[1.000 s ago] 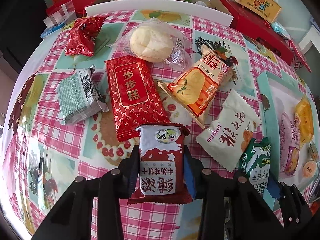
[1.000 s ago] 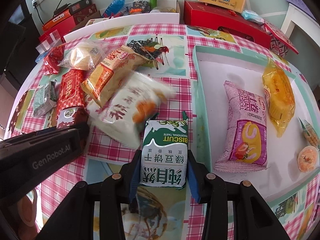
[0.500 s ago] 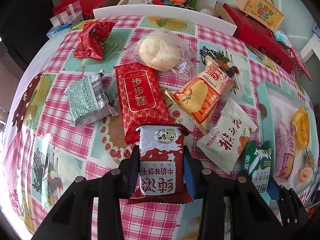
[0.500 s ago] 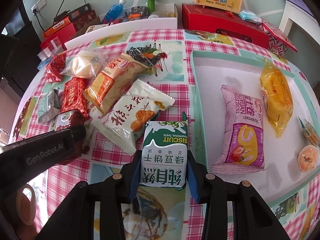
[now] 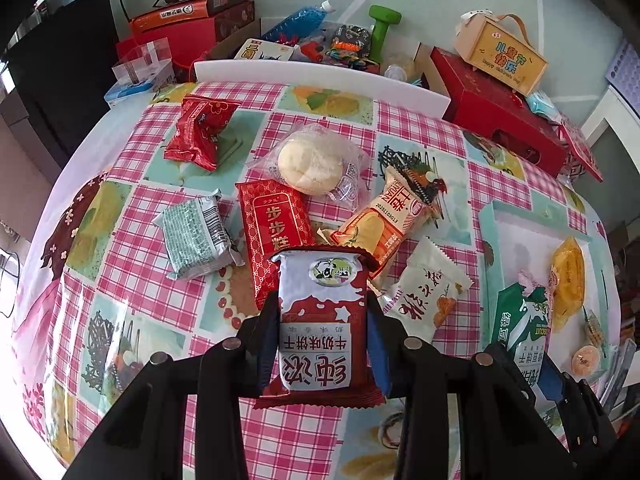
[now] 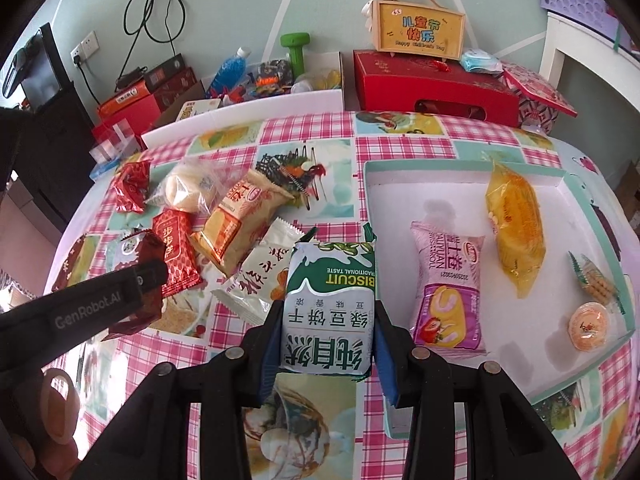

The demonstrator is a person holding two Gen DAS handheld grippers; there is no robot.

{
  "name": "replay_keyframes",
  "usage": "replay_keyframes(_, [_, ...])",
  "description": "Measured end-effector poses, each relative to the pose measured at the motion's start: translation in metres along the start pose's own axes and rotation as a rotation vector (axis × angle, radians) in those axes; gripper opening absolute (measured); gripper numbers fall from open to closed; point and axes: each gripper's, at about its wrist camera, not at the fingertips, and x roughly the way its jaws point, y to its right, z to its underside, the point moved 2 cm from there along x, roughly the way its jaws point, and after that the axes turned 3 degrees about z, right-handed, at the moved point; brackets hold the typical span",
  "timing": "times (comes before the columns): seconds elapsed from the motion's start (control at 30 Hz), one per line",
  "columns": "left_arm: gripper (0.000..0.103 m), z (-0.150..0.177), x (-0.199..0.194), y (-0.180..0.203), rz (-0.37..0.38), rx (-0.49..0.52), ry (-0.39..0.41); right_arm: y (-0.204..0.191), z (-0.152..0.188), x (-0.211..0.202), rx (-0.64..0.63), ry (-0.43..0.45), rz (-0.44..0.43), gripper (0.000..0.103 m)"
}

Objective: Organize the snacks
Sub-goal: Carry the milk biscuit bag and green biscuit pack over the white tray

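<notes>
Green biscuit packet (image 6: 329, 308) lengthwise along right tongs (image 6: 326, 320), print inverted.

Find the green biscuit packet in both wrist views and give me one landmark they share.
Left wrist view: the green biscuit packet sits at the lower right edge, clamped in the right hand-held gripper, in front of the white tray.
Right wrist view: it fills the bottom centre, between that gripper's black fingers.
Shared landmark: the green dumbbell standing behind the table, top centre in both.
</notes>
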Motion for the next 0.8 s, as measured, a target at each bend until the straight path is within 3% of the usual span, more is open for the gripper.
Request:
replay_keyframes(0.33, [0.041, -0.001, -0.002, 0.019, 0.035, 0.017, 0.022, 0.041, -0.007, -0.008, 0.108, 0.018, 0.032, 0.043])
replay_keyframes(0.8, [0.041, 0.005, -0.002, 0.082, 0.107, 0.160, 0.015, 0.160, -0.008, -0.018, 0.382, 0.036, 0.164, 0.043])
